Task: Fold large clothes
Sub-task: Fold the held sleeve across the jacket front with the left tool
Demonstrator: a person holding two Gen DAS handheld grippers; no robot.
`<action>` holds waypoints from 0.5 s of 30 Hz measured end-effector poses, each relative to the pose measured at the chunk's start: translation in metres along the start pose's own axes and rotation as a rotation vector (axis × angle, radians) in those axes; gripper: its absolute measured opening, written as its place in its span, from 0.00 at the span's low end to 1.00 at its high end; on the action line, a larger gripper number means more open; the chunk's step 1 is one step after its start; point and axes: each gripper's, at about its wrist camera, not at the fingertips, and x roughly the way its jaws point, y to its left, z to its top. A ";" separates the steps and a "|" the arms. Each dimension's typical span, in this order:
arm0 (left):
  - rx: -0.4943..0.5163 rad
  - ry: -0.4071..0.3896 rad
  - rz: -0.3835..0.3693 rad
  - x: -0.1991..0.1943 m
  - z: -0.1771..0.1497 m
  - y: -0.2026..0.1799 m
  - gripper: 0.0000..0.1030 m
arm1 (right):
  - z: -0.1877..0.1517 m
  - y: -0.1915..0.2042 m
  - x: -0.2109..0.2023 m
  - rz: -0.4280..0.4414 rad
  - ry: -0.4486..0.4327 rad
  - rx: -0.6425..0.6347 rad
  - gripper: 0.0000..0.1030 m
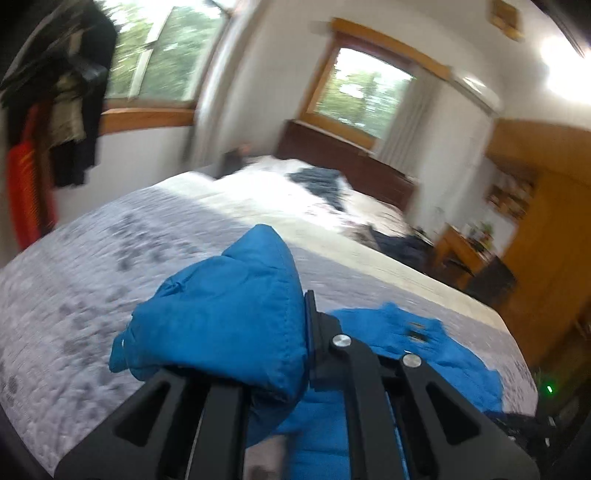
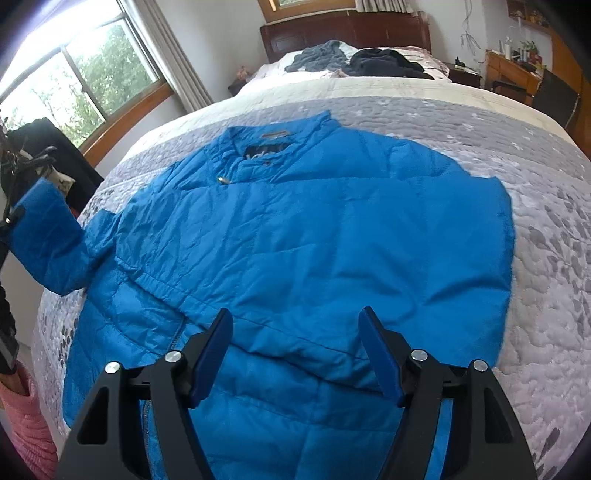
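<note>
Hovering low over the jacket (image 2: 295, 229), right tongs (image 2: 295, 354) wide apart, blue pads (image 2: 210, 354) clear of fabric, nothing held. Left tongs (image 1: 280, 350) closed on the sleeve (image 1: 221, 317), cuff end bunched up and covering the left finger; only the right finger edge shows. In the right view the same sleeve (image 2: 48, 243) is lifted off the bed's left edge, left tongs (image 2: 7, 221) just visible at the frame border. Pink quilted sleeve of the person (image 2: 22, 424) at lower left.

Jacket lies face up and spread on the bed (image 2: 535, 240), collar (image 2: 277, 133) toward the headboard, hem toward the camera. Right sleeve already folded across the chest, lying flat. Zipper (image 2: 173, 343) runs down the front; small metal snap (image 2: 222, 180) near the collar. Bright blue, puffy, quilted in horizontal bands, slightly shiny, creased.

Bed cover grey, quilted, with darker leaf-like pattern, then a cream band (image 2: 406, 88) beyond. Nothing between right tongs and jacket.

Further up: grey crumpled cloth (image 2: 317, 55) and black clothes (image 2: 388, 62) piled near the pillows. Dark wood headboard (image 2: 343, 29) behind. Window (image 2: 74, 81) with wooden frame at left, curtain (image 2: 177, 74) beside it. Dark clothes hanging at far left (image 1: 74, 92), something orange (image 1: 26, 192) below. Wooden table (image 2: 513, 70) with small items at right, dark chair (image 2: 557, 99) next to it. Left view heavily motion-blurred.
</note>
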 end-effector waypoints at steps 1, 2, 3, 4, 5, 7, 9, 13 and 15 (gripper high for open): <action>0.025 0.007 -0.021 0.005 -0.001 -0.014 0.05 | 0.000 -0.002 -0.002 0.002 -0.004 0.004 0.69; 0.048 0.013 -0.039 0.009 -0.003 -0.028 0.05 | 0.000 -0.004 -0.003 0.004 -0.009 0.008 0.69; 0.075 0.022 -0.061 0.015 -0.006 -0.046 0.05 | 0.000 -0.006 -0.004 0.006 -0.014 0.011 0.69; 0.096 0.033 -0.079 0.022 -0.009 -0.060 0.05 | 0.000 -0.008 -0.005 0.006 -0.018 0.015 0.69; 0.117 0.044 -0.097 0.028 -0.013 -0.075 0.05 | -0.001 -0.011 -0.006 0.005 -0.021 0.019 0.69; 0.155 0.063 -0.125 0.039 -0.023 -0.100 0.05 | -0.001 -0.014 -0.007 0.006 -0.023 0.025 0.69; 0.178 0.085 -0.154 0.050 -0.032 -0.120 0.05 | 0.000 -0.018 -0.008 0.008 -0.023 0.032 0.69; 0.201 0.166 -0.214 0.081 -0.058 -0.158 0.05 | 0.001 -0.024 -0.010 0.008 -0.027 0.045 0.69; 0.207 0.194 -0.219 0.095 -0.071 -0.166 0.05 | 0.002 -0.027 -0.011 0.003 -0.029 0.053 0.69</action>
